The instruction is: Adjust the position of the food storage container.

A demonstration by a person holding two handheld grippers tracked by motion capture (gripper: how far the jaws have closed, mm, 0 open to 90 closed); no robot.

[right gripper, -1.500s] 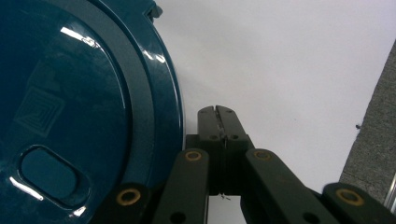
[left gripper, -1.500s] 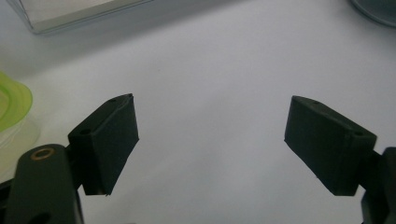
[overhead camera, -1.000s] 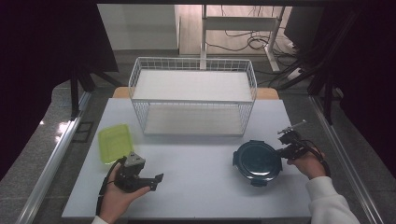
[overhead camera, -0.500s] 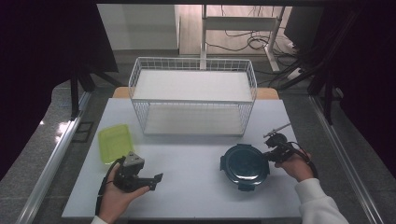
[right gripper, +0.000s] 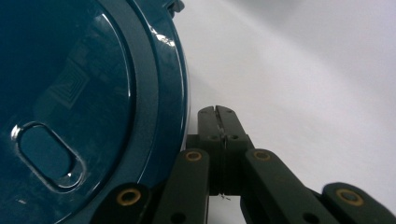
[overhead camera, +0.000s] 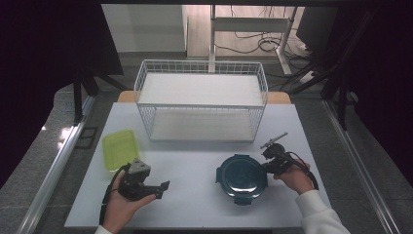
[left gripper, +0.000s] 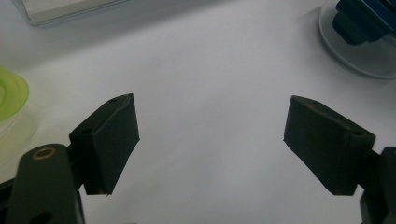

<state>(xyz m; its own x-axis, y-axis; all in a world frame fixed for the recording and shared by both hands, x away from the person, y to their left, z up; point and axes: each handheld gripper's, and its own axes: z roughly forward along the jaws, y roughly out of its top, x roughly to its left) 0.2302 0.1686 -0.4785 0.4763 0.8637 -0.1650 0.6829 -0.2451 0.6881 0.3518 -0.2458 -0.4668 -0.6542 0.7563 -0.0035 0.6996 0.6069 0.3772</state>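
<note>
A round dark teal container with a lid lies on the white table, right of centre. My right gripper is at its right rim, jaws pressed together with nothing between them. In the right gripper view the shut jaw tips sit right beside the container's lid; whether they touch it I cannot tell. My left gripper rests near the front left of the table, pointing right. Its jaws stand wide open over bare tabletop, with the teal container far ahead.
A white wire basket with two levels stands across the back of the table. A yellow-green plastic lid lies at the left, just behind my left hand, and its edge appears in the left gripper view.
The teal container has slid left across the table, and my right gripper has moved left with it at its rim. The left gripper has stayed put.
</note>
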